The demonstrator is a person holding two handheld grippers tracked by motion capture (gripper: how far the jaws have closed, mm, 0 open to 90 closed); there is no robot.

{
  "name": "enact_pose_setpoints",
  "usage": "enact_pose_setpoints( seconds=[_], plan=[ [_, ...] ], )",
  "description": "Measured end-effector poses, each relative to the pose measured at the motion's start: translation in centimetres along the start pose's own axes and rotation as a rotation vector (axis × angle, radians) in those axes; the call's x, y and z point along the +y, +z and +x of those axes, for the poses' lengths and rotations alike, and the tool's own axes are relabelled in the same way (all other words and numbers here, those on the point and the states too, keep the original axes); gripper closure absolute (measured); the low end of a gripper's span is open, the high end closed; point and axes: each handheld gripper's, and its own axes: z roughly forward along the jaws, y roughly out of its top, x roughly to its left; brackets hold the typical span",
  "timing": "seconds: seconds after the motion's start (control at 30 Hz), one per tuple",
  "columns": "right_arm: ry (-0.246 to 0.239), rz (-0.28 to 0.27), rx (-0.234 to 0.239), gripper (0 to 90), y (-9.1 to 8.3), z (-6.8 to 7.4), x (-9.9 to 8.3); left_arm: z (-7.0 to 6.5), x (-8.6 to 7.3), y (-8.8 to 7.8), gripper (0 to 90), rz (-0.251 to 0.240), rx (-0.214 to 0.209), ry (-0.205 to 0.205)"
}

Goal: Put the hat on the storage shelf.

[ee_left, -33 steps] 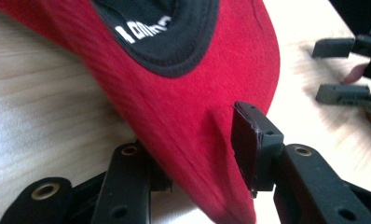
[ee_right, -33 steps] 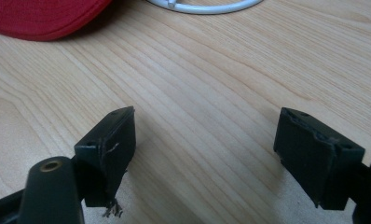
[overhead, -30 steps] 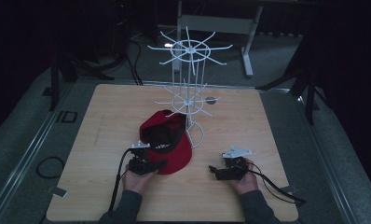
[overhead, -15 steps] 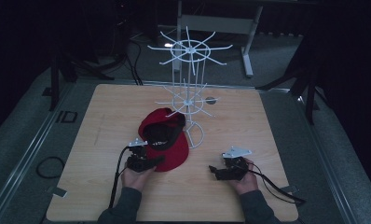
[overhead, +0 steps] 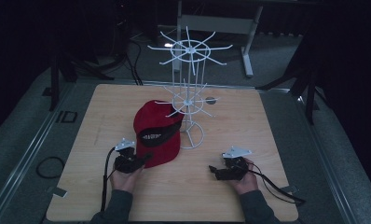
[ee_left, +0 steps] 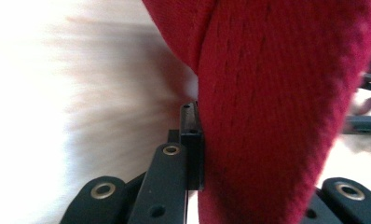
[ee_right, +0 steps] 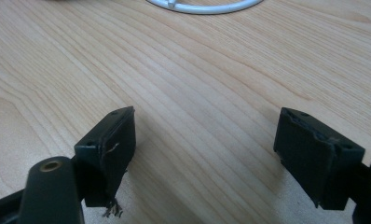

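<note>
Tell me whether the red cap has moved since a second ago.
Yes. The red cap, clamped in the left claw, has slid a little toward the person and away from the white wire rack, whose ring base has stayed put on the table.

Red cap (ee_left: pixel 277 116) fabric covers one of the left gripper's fingers (ee_left: pixel 191 140) (the far one), and the desk (ee_left: pixel 104 93) behind is smeared. The white stand's base ring (ee_right: pixel 207 5) is cut off at the top edge.
</note>
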Motion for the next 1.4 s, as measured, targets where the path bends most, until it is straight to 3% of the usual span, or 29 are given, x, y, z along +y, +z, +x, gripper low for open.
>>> enact_pose_setpoints(
  seconds=[0.17, 0.33, 1.03, 1.4],
  plan=[
    [0.0, 0.0, 0.0, 20.4, 0.0, 0.0, 0.0, 0.9, 0.2, -0.7, 85.3, -0.028, 0.061, -0.019],
    [0.0, 0.0, 0.0, 20.4, 0.0, 0.0, 0.0, 1.6, 0.5, -1.3, 85.3, -0.046, 0.096, -0.023],
    [-0.002, -0.001, 0.0, 20.5, 0.0, 0.0, 0.0, 2.5, 3.0, -4.4, 85.1, -0.158, 0.142, -0.024],
    [-0.002, -0.001, 0.001, 20.5, 0.0, 0.0, 0.0, 2.2, 4.4, -5.5, 85.1, -0.217, 0.127, -0.036]
  ],
)
